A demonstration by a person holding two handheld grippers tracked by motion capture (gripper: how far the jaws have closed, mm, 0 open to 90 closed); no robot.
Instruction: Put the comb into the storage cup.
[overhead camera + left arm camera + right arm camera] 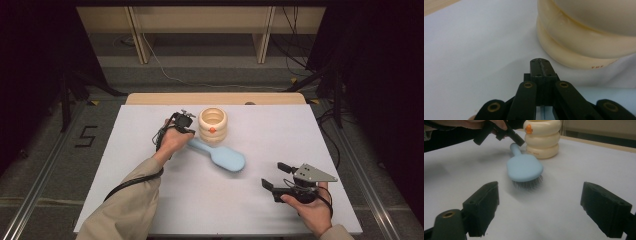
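So from the high view, the left gripper point(186, 131) is parked at the handle end of the light blue hairbrush point(220, 156), right next to the cream ringed pot point(213, 125) at the far middle of the white table point(150, 200). The brush is laid diagonally, head toward the near right, probably so the handle can be grabbed from the pot's side. The right gripper point(275, 176) is kept at the near right, well apart from everything, likely just on standby.

In the left gripper view, the jaws are seen pressed together at the tips with nothing between them. The handle is caught as a pale blue strip at the bottom right, beside the jaws rather than in them, with the pot just beyond.

In the right gripper view, the jaws are spread wide and empty. The brush is shown bristles-down between them farther off, handle pointed at the pot, with the left gripper's tip at the handle end; actual contact can't be told.
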